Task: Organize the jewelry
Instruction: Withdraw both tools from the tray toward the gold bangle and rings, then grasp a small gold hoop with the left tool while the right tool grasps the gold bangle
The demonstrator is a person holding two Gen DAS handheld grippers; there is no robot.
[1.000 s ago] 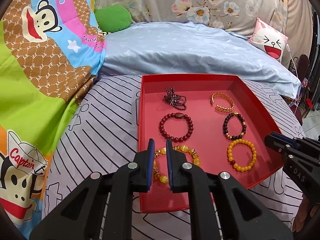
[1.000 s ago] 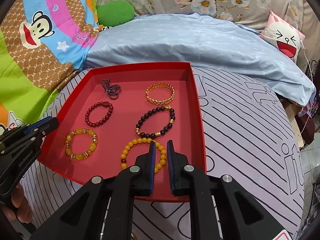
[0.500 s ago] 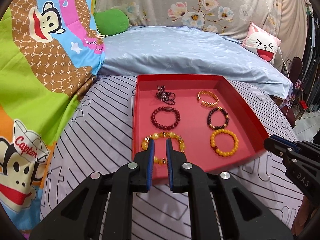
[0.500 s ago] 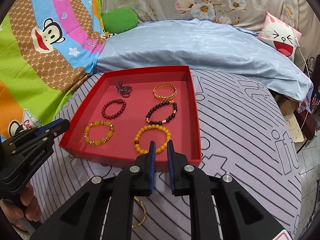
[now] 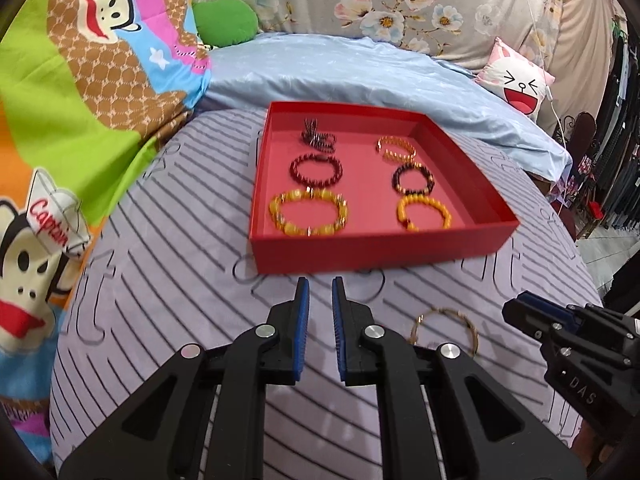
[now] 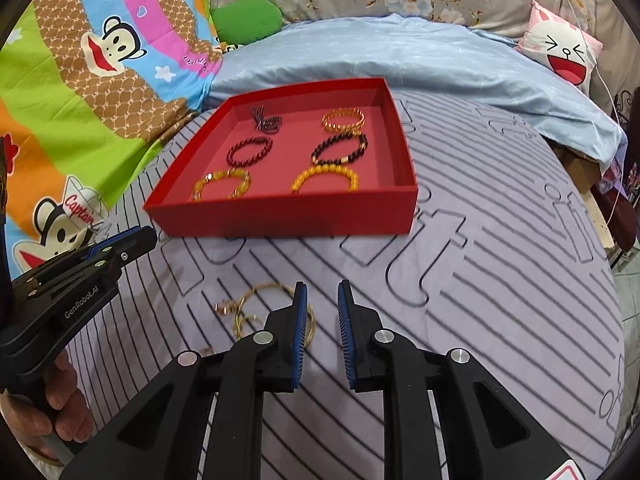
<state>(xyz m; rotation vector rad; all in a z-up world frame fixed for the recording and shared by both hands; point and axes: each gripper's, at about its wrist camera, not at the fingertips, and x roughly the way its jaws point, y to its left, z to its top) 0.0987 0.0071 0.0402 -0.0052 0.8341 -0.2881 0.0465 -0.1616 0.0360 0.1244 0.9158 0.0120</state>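
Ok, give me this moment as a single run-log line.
left tool: open, empty | right tool: open, empty | red tray: six bracelets inside | thin gold bangles: on striped sheet, outside tray

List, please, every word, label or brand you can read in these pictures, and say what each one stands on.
"Captain": on the monkey's cap on the cartoon blanket.
"GenRobot.AI": on the left gripper body, in the right wrist view.
"DAS": on the right gripper body, in the left wrist view.
Large outlined letters on the striped bedsheet: no whole word can be read.
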